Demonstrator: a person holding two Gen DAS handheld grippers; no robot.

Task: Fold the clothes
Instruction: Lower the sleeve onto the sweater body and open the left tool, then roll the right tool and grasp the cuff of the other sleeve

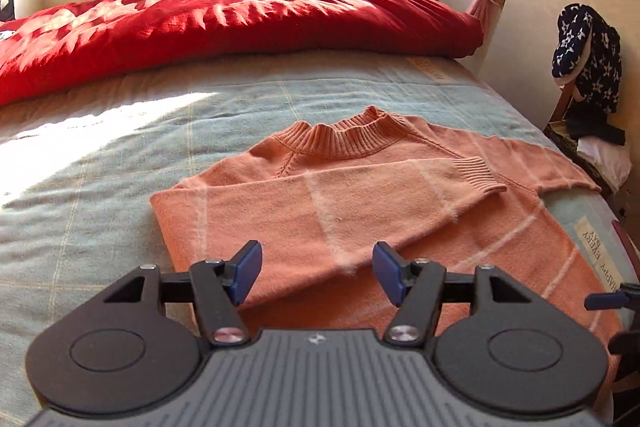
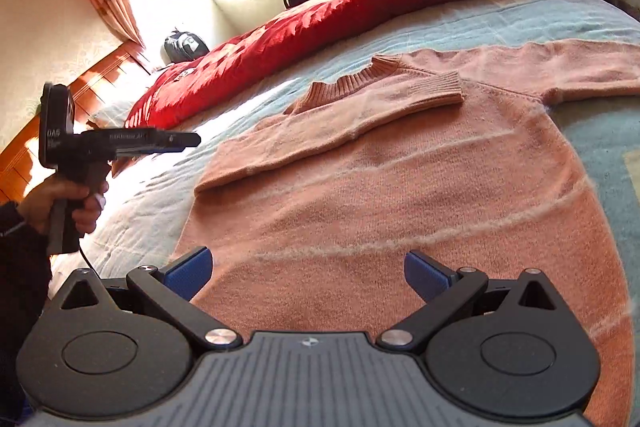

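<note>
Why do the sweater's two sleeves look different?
The left sleeve is folded across the sweater's chest, with its ribbed cuff lying just below the collar. The right sleeve is not folded yet; it sticks straight out over the blue bedsheet. So one lies on the sweater, the other lies on the bed. Both are the same fuzzy orange with pale stripes.

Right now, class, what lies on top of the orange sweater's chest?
One sleeve is folded across the orange sweater, its ribbed cuff just below the collar. The knit beneath that sleeve is hidden.
</note>
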